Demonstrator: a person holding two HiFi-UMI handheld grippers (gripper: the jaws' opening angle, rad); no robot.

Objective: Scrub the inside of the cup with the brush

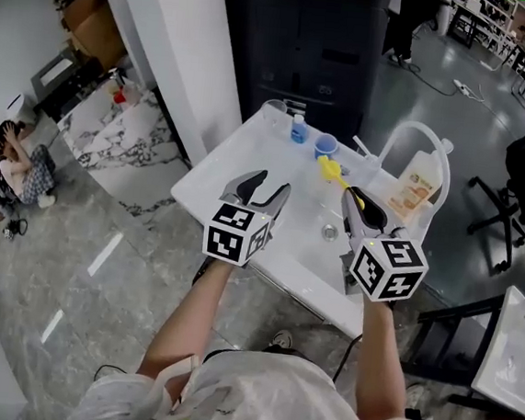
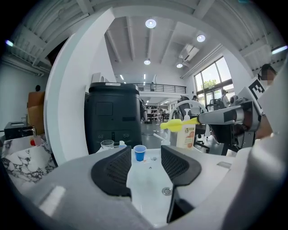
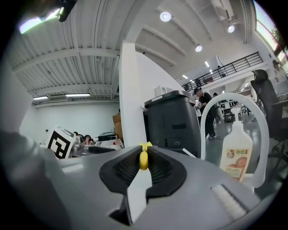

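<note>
Head view: cup (image 1: 325, 146) stands upright near the counter's (image 1: 220, 174) far edge; likely light and tippy.
Left gripper view: left claw (image 2: 146, 164) half open, empty; take the cup's wall gently.
Right gripper view: right claw (image 3: 143, 153) pinches the thin, stiff brush (image 3: 143, 163) handle.

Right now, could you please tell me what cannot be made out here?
Inside of the blue cup: left gripper view shows only its outer wall; head view, too small.
Yellow brush head: right gripper view, hidden beyond the jaws gripping its handle.
Small blue item near the cup: head view, too small; left gripper view, jaw covers it.
</note>
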